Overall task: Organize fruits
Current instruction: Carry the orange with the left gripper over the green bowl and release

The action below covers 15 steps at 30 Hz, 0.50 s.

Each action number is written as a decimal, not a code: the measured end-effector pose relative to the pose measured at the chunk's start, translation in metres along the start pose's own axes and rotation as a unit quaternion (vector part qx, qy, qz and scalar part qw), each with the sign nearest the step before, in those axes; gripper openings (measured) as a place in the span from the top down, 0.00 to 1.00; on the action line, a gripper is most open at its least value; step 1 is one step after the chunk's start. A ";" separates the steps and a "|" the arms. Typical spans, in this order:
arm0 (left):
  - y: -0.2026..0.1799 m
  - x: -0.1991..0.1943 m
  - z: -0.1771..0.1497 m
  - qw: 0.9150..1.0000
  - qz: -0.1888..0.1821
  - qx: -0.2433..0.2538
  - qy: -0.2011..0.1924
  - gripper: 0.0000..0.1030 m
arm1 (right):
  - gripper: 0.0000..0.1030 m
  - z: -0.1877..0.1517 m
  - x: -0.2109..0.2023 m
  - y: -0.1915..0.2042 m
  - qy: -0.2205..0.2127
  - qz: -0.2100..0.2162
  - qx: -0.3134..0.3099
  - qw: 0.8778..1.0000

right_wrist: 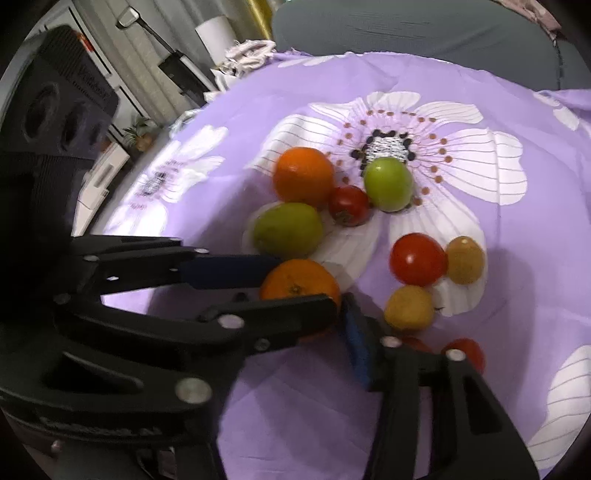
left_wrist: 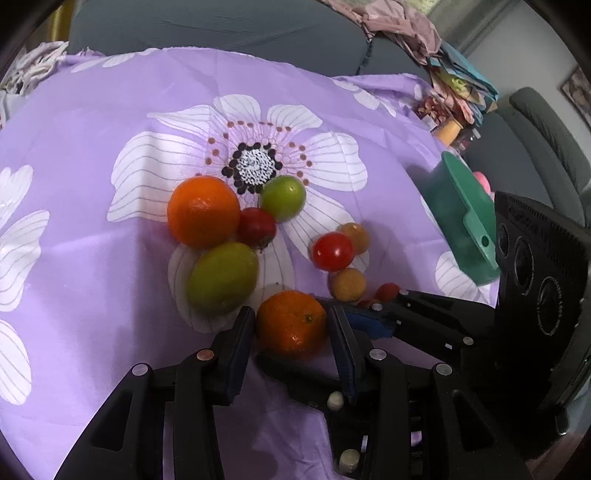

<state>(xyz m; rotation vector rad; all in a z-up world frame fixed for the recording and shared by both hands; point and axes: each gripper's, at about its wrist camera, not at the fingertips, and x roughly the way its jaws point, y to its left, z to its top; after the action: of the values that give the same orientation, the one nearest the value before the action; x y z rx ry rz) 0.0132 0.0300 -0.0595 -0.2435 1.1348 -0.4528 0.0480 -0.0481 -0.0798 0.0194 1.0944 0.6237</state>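
Purple cloth (left_wrist: pixel 92 147) with big white flowers, spread flat, with a grey sofa (left_wrist: pixel 221 26) behind.

From the left wrist: fruit lying in a loose bunch near the middle of the cloth. Closest of all, a small orange (left_wrist: pixel 288 328), right between the two fingers of the left gripper (left_wrist: pixel 291 317). Narrow gap, pads pressed on both sides of the small orange, so holding it. Just behind, a green fruit (left_wrist: pixel 221 277) and a big orange (left_wrist: pixel 203 210), close but not touching the held one. Off to the right, a green tub (left_wrist: pixel 461 218) at the edge of the cloth. Right gripper (left_wrist: pixel 380 308) poking in from the right, tips down beside some little red tomatoes (left_wrist: pixel 388 291). Can't tell if it is open or holding one.

From the right wrist: same small orange seen from the side, one blue pad against its far side, one black finger across its front. Still resting on the cloth, not yet lifted.

Looks like the pick-up step. Best to keep the squeeze soft and even, then lift straight up. Watch out for the green fruit behind, and don't bump the other gripper, which is very near. Then carry it slowly over toward the green tub, probably.
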 end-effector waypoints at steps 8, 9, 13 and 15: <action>-0.006 -0.004 0.001 1.000 0.000 0.013 -0.002 0.61 | 0.60 -0.006 -0.012 -0.004 -0.019 -0.007 0.006 1.000; -0.009 -0.005 0.001 1.000 0.000 0.018 -0.004 0.61 | 0.60 -0.008 -0.016 -0.005 -0.024 -0.008 0.007 1.000; -0.029 -0.009 0.006 0.999 0.000 0.042 -0.014 0.61 | 0.60 -0.013 -0.037 -0.012 -0.052 -0.018 0.015 0.998; -0.043 -0.011 0.010 0.998 0.001 0.059 -0.019 0.61 | 0.60 -0.015 -0.051 -0.018 -0.068 -0.026 0.021 0.997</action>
<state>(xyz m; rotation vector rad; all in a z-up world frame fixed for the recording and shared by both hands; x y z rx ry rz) 0.0095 -0.0036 -0.0290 -0.1471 1.0673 -0.5108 0.0283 -0.0922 -0.0506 0.0682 0.9736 0.5459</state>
